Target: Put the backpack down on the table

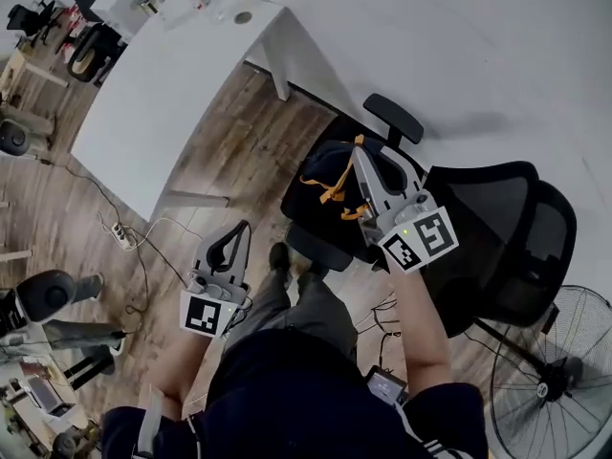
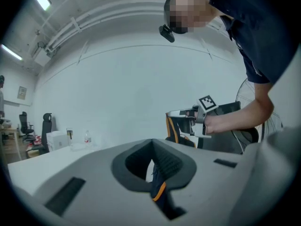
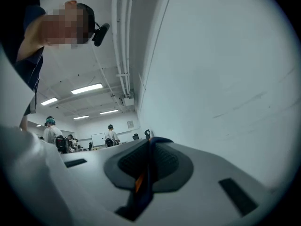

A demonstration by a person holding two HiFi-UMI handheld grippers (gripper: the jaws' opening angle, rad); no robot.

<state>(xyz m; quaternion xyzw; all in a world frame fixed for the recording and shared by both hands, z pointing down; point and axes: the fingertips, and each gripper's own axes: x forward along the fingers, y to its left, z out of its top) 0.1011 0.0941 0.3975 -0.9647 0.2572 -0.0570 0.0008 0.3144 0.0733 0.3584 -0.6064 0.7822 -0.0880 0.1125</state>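
A dark navy backpack (image 1: 316,165) with orange straps hangs above the seat of a black office chair (image 1: 497,228). My right gripper (image 1: 359,151) is shut on its top strap (image 3: 143,187), which runs dark and orange between the jaws. My left gripper (image 1: 244,228) is lower and to the left, over the wooden floor, its jaws closed together; no strap runs from it to the bag. In the left gripper view the backpack (image 2: 178,128) hangs from the right gripper, and a dark orange-edged bit (image 2: 159,188) shows in the left jaws' slot. The white table (image 1: 163,94) stands at upper left.
Bottles and a white box (image 1: 143,3) sit at the table's far end. A power strip (image 1: 120,235) with cables lies on the floor below the table. A floor fan (image 1: 555,371) stands at lower right. Other chairs and gear crowd the left edge.
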